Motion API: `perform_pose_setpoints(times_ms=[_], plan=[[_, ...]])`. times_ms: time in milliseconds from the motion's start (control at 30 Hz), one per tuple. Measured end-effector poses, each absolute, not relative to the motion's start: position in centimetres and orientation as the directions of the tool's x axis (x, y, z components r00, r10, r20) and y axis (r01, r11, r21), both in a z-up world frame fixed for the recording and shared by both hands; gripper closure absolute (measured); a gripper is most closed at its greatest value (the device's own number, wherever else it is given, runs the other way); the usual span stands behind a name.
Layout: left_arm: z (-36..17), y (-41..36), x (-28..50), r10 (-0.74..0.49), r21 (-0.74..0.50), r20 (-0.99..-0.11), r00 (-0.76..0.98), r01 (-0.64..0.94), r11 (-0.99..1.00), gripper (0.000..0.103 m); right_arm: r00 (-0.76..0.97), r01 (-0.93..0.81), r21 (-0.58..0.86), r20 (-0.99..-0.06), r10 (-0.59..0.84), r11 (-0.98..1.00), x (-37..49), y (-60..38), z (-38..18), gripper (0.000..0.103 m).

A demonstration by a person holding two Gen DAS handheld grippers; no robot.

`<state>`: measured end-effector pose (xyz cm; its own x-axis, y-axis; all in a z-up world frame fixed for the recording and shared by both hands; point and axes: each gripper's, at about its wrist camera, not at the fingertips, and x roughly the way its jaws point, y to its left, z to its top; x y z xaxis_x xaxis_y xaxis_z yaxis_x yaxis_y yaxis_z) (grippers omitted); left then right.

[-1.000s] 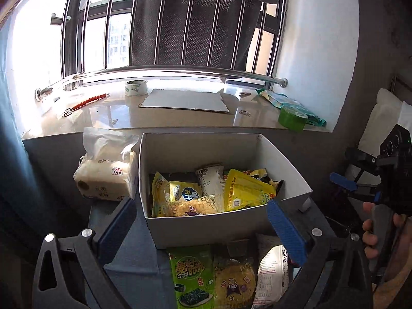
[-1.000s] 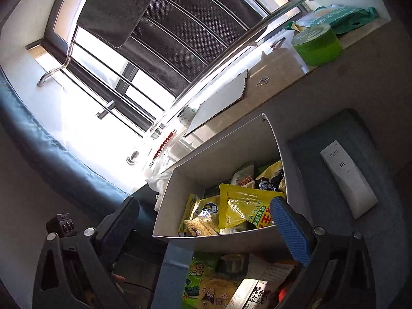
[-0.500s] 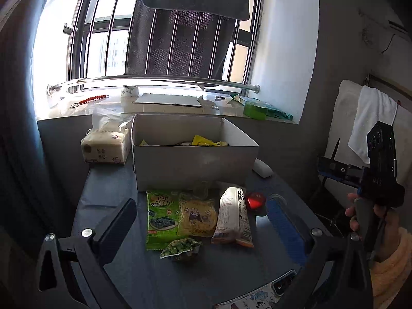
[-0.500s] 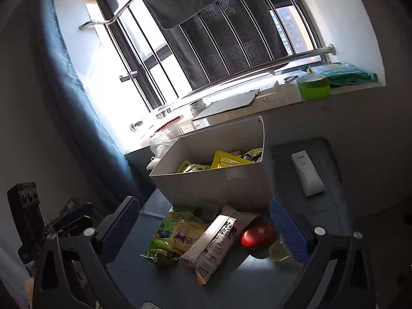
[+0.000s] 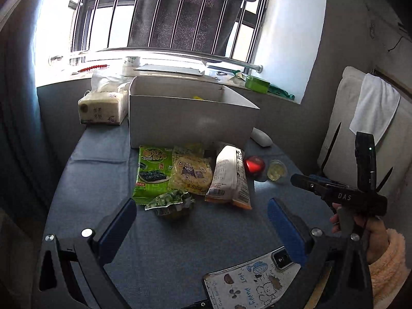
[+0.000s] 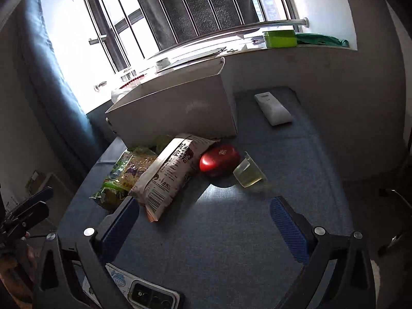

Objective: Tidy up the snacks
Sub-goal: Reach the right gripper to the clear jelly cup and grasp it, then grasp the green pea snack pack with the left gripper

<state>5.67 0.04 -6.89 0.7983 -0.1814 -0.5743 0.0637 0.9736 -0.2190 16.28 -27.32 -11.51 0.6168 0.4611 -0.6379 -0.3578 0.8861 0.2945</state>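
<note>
Six snacks lie loose before the white box (image 5: pixel 190 121): seaweed pack (image 5: pixel 152 172), yellow pack (image 5: pixel 190 171), white bag (image 5: pixel 229 177), red item (image 5: pixel 254 164), jelly cup (image 5: pixel 276 170). Both grippers, left gripper (image 5: pixel 200 216) and right gripper (image 6: pixel 203 216), have pulled back from over the box, jaws spread, empty. Next pick likely starts here.

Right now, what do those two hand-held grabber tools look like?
Both the left gripper and the right gripper have black frames with silver bolts and blue textured pads. Seen from the side, the right one is pistol-shaped and marked "DAS". The hand holding it wears a fluffy cream sleeve.
</note>
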Motion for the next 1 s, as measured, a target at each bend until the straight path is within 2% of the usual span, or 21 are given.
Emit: perform_pose_setpoints(times_ms=[133, 233, 367, 500, 567, 600, 633, 867, 1000], plan=[[-7.2, 0.5, 5.7, -0.163, -0.228, -0.568, 0.806, 0.036, 0.973, 0.000, 0.629, -0.324, 0.254, -0.662, 0.408, 0.911, 18.6, -27.2, -12.3, 0.000], [-7.7, 0.9, 5.9, -0.169, -0.252, -0.577, 0.799, 0.023, 0.967, 0.000, 0.591, -0.278, 0.213, -0.731, 0.341, 0.937, 21.1, -26.5, -13.5, 0.000], [-8.2, 1.1, 6.3, -0.162, -0.258, -0.592, 0.790, 0.004, 0.966, 0.000, 0.596, -0.238, 0.174, -0.750, 0.285, 0.956, 23.3, -25.8, -14.0, 0.000], [-8.4, 1.2, 6.4, -0.161, -0.257, -0.596, 0.787, 0.003, 0.966, 0.000, 0.558, -0.238, 0.190, -0.776, 0.294, 0.953, 24.7, -25.2, -15.1, 0.002], [-8.6, 1.3, 6.6, -0.160, -0.256, -0.603, 0.782, 0.000, 0.967, 0.000, 0.557, -0.254, 0.180, -0.776, 0.296, 0.950, 24.8, -24.9, -15.5, 0.031], [-8.7, 1.3, 6.7, -0.158, -0.256, -0.606, 0.780, -0.004, 0.967, 0.000, 0.574, -0.253, 0.146, -0.773, 0.270, 0.956, 24.6, -24.7, -15.6, 0.038], [-8.8, 1.4, 6.7, -0.160, -0.259, -0.608, 0.778, -0.003, 0.966, 0.000, 0.588, -0.247, 0.107, -0.774, 0.236, 0.963, 24.5, -24.7, -15.6, 0.056], [-9.6, 1.6, 7.4, -0.159, -0.267, -0.628, 0.762, -0.018, 0.964, 0.000, 0.586, -0.292, 0.209, -0.732, 0.348, 0.933, 22.8, -26.0, -14.6, 0.070], [-9.9, 1.4, 8.3, -0.148, -0.245, -0.645, 0.749, -0.019, 0.969, 0.000, 0.576, -0.326, 0.258, -0.709, 0.408, 0.909, 21.1, -26.3, -13.7, 0.070]])
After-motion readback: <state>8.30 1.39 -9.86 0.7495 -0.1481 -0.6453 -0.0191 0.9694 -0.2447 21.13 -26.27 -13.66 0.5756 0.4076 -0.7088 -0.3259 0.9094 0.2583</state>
